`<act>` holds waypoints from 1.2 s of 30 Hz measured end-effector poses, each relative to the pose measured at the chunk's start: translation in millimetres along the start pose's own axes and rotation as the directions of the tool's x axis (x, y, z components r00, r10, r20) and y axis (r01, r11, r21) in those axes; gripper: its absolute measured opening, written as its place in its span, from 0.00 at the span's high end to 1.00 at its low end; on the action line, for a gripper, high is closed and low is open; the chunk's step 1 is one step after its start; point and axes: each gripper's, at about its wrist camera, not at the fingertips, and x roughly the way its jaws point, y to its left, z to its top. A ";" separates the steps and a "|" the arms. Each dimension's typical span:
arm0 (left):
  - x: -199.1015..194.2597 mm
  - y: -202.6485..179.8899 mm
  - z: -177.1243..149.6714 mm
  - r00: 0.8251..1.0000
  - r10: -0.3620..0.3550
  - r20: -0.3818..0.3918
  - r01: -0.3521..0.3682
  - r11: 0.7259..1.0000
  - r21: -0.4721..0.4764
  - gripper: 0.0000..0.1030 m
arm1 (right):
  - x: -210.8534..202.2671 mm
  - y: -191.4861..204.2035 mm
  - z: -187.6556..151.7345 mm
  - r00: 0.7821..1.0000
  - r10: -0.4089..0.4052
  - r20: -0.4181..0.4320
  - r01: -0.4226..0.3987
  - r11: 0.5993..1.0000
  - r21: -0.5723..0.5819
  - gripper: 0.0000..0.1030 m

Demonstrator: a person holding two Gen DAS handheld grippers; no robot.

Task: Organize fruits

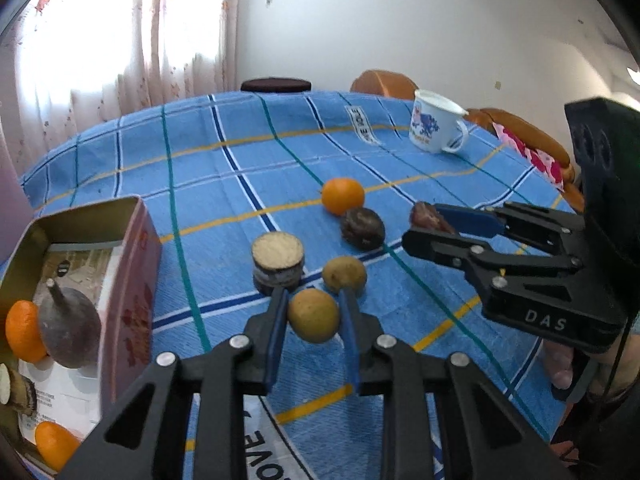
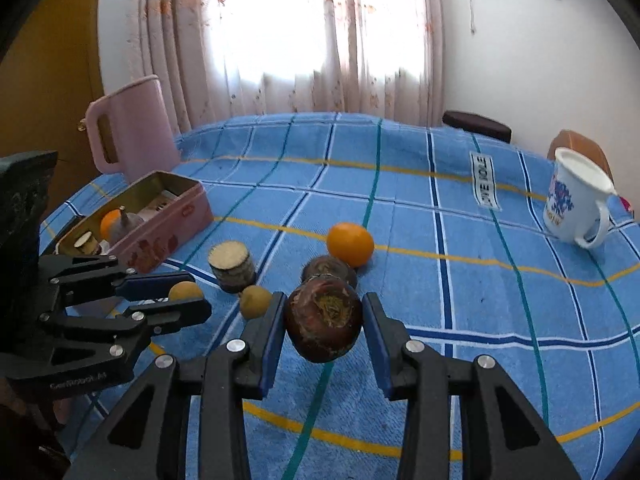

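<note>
Several in tin: the pink tin (image 1: 132,280) at the counter's (image 1: 400,152) left edge already holds two oranges (image 1: 22,330), a dark stemmed fruit (image 1: 70,330) and a cut round piece (image 1: 6,384).
Left gripper (image 1: 314,314): fingers pinching a small yellow-brown fruit (image 1: 314,314), apparently just off the cloth.
Right gripper (image 2: 324,324): fingers clamped on a dark reddish-brown fruit (image 2: 324,322).
Loose on counter: an orange (image 2: 350,244), a dark round fruit (image 2: 320,270), another yellow-brown fruit (image 2: 255,301), a cut stump-like piece (image 2: 232,266).
Progress: roughly halfway; both held fruits likely go to the tin next.
</note>
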 end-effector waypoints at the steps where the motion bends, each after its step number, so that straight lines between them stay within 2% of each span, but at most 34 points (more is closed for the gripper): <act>1: -2.5 0.4 -0.1 1.000 0.008 0.014 -0.008 1.000 -0.002 0.73 | -1.5 0.9 -0.4 1.000 -0.002 0.008 0.002 1.000 -0.003 0.61; 9: -18.2 0.8 -0.9 0.993 0.055 0.103 -0.055 0.998 -0.006 0.73 | -15.0 7.0 -1.5 0.997 0.013 0.079 -0.010 0.999 -0.035 0.61; 19: -36.6 0.9 -4.8 0.974 0.106 0.198 -0.104 0.994 -0.020 0.73 | -27.3 12.3 -3.6 0.988 0.027 0.150 -0.017 0.998 -0.061 0.61; 36: -52.1 -2.6 -9.4 0.946 0.163 0.282 -0.161 0.987 -0.030 0.73 | -48.0 22.7 -9.4 0.965 0.027 0.261 0.004 0.993 -0.119 0.61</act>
